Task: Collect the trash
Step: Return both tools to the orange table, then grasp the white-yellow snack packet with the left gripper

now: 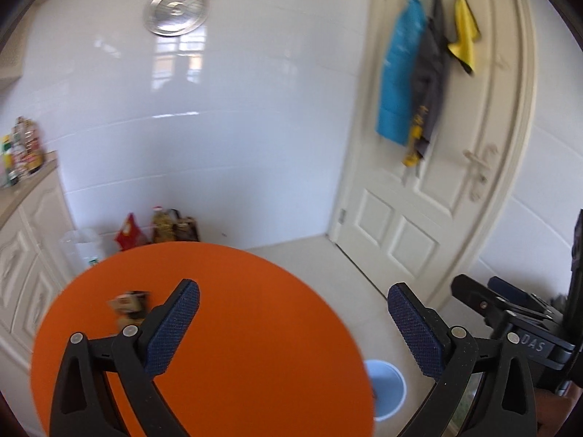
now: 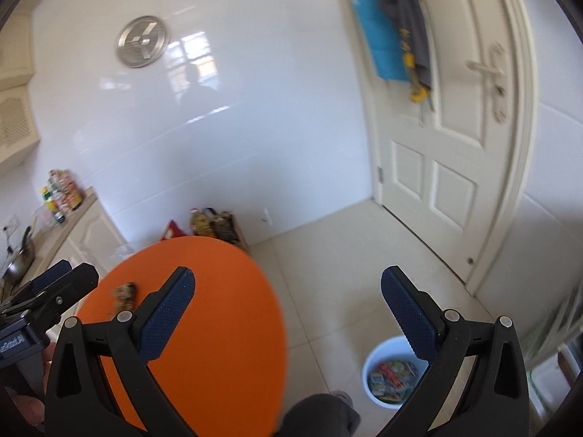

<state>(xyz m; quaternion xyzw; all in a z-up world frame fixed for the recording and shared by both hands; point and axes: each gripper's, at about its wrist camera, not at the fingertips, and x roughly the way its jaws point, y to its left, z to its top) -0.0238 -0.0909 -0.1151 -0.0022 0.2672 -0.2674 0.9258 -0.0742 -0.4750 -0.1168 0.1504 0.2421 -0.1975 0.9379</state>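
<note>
Left gripper (image 1: 293, 324) fingers spread wide and empty, right gripper (image 2: 288, 313) likewise, above round orange table (image 1: 237, 327) bearing one crumpled wrapper (image 1: 129, 306), pale blue bin (image 2: 390, 375) holding wrappers on the floor.

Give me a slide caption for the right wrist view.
Open right claw above orange table with one wrapper left; bin holds trash.

Glossy white tiled walls (image 1: 237, 138) reflect a window, with a round metal clock (image 1: 176, 10) hung high. A cream panelled door (image 1: 448, 167) carries hanging cloths (image 1: 399, 73) above pale floor tiles (image 2: 346, 255). Cream cabinets (image 1: 25, 255) stand left.
</note>
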